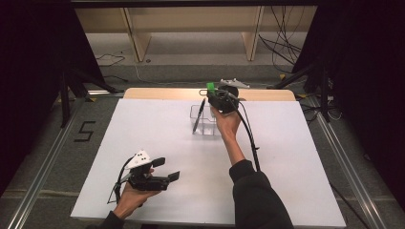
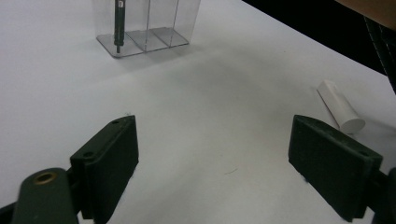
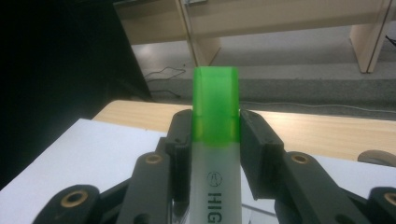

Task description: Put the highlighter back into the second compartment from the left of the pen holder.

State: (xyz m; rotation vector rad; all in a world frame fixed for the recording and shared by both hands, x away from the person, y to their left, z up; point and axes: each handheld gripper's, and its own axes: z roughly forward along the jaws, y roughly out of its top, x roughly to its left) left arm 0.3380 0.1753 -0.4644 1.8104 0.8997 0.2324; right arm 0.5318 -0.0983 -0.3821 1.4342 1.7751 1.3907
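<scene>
Green-capped highlighter (image 3: 215,140) clamped in the right gripper (image 1: 220,98), above the clear organizer (image 1: 206,125).

White sheet (image 1: 157,138) over a pale wooden table (image 1: 157,92), dark curtains to either side, light wooden shelving (image 1: 138,33) and loose cables on grey floor beyond the organizer. Highlighter gripped by both jaws just below its cap, long axis along the jaws, cap end pointing away from the hand toward the shelving (white barrel with lettering nearer the hand). Dark pen (image 2: 118,23) upright in the organizer's end compartment. Left gripper (image 1: 162,168) well short of the organizer, low over the sheet, jaws spread wide with nothing between. White cylinder (image 2: 340,106) lying beside it.
</scene>
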